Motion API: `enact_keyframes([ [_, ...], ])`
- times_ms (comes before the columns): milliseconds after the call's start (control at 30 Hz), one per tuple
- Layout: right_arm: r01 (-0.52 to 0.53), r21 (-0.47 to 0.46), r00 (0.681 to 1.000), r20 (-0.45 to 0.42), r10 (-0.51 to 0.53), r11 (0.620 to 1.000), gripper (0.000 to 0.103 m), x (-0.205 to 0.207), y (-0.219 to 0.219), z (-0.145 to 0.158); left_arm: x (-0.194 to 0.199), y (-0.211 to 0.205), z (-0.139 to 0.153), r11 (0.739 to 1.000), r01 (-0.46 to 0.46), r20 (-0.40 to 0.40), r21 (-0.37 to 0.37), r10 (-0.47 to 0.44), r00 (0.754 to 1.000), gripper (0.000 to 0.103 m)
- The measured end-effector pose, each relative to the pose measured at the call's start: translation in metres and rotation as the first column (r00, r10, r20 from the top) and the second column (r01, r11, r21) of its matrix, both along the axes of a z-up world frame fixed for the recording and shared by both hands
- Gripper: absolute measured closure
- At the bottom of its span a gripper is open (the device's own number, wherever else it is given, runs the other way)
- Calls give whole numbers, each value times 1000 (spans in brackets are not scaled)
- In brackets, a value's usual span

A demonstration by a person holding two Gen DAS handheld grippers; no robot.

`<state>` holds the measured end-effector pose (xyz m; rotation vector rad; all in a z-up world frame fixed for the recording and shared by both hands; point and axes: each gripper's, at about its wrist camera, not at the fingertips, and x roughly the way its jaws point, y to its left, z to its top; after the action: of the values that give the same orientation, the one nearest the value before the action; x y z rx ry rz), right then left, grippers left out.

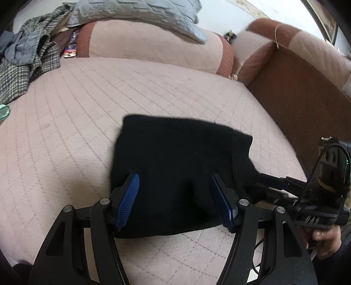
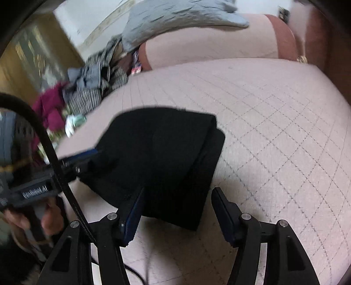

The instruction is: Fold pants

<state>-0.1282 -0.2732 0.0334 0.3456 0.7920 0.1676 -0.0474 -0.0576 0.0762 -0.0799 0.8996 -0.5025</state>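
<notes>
Pants (image 1: 175, 166) folded on quilted bed (image 1: 65, 131)

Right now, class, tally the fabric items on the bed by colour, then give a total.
Black: 1, the folded pants
Grey quilted: 1, the blanket on the bolster
Grey checked: 1, the garment in the pile
Blue-grey: 1, the cloth in the pile
Maroon: 1, the garment beside the pile
Total: 5

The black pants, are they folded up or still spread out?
Folded. The black pants lie as a small stacked bundle on the quilted bed, with one layer's edge showing over another.
</notes>
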Motion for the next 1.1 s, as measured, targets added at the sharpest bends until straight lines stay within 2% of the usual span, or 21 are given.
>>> enact_keyframes([
  [100, 13, 81, 1000, 26, -15, 997, 42, 0, -10, 8, 8, 17, 3, 999, -28, -5, -22, 28, 1000, 36],
  [233, 26, 99, 999, -22, -24, 995, 41, 15, -13, -3, 29, 41, -10, 993, -84, -103, -82, 76, 992, 36],
  [333, 43, 163, 998, -50, -36, 986, 33, 22, -21, -15, 40, 50, -24, 986, -97, -173, -134, 74, 982, 36],
  [467, 13, 187, 999, -40, -5, 982, 33, 30, -19, -17, 47, 49, -36, 982, -87, -214, -169, 49, 976, 36],
  [633, -17, 180, 999, -30, 23, 984, 25, 41, -13, -20, 47, 40, -45, 986, -60, -219, -156, 25, 975, 33],
  [733, -30, 162, 999, -12, 32, 986, 24, 42, -9, -21, 47, 35, -45, 988, -56, -207, -142, 26, 978, 32],
  [867, -22, 188, 1000, 8, 21, 982, 24, 41, -10, -24, 47, 30, -46, 991, -55, -184, -124, 32, 982, 32],
  [1067, -16, 178, 1000, 18, 13, 984, 24, 43, -7, -24, 46, 27, -48, 992, -57, -168, -112, 38, 985, 31],
  [1100, -14, 177, 1000, 19, 11, 984, 28, 42, -7, -24, 46, 26, -48, 992, -57, -164, -111, 38, 986, 31],
])
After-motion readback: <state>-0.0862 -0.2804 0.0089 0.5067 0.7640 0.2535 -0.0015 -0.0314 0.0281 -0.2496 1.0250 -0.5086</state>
